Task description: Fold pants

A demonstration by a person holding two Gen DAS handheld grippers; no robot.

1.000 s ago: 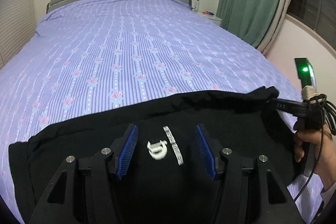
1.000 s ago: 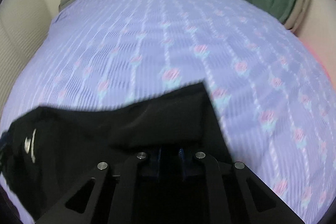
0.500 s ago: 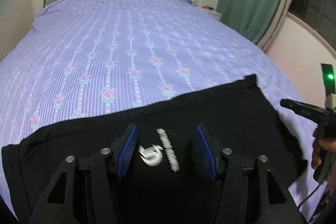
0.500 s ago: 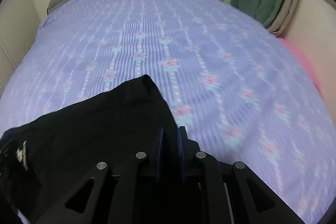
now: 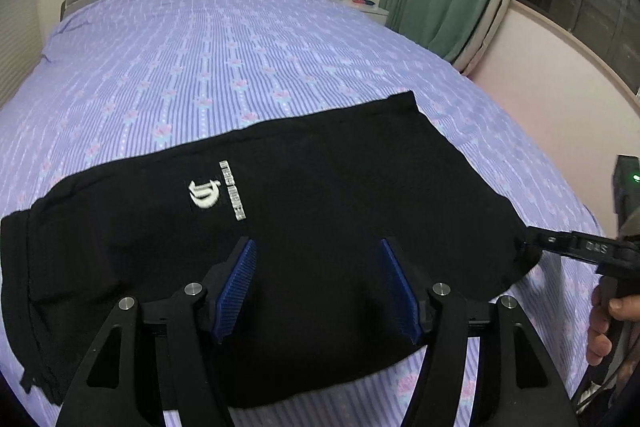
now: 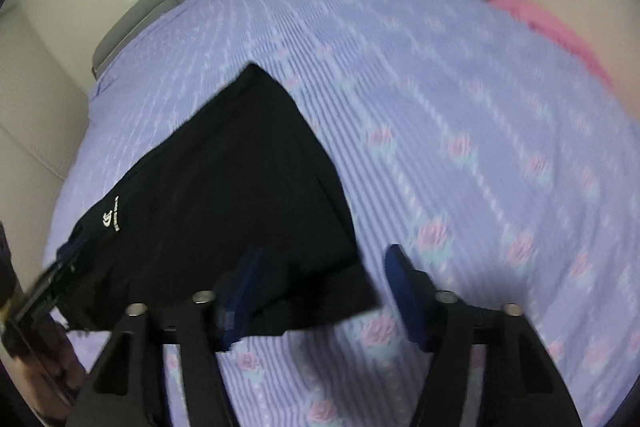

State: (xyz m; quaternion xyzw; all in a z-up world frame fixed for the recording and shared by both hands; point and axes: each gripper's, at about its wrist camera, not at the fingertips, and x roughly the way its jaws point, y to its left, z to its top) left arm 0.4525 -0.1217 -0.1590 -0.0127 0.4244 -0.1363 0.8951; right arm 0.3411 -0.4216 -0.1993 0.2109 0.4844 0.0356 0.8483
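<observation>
We have the black soft-fabric pants with a white printed logo [image 5: 280, 227] lying flat across the near end of the bed's lilac striped sheet with pink roses [image 5: 240, 67], in what looks like a compact folded rectangle with the logo face-up. By our judgement the fold itself is laid down and we are at the letting-go and tidying stage — nothing is pinched in either tool.

Our left gripper [image 5: 316, 285] hovers over the middle of the cloth, its blue ribbed pads spread wide with only bare fabric showing between them. Our right gripper [image 6: 320, 293] is also spread apart in its own view, sitting above the near right corner of the pants, where the dark cloth gives way to sheet; that view is blurred, so we cannot tell whether a pad touches the cloth. From the left camera its fingertip sits at the right edge of the garment.

Next we would judge whether another fold is wanted — if so, each gripper needs to close on an edge corner, taking all layers together so the stack does not slide apart.
</observation>
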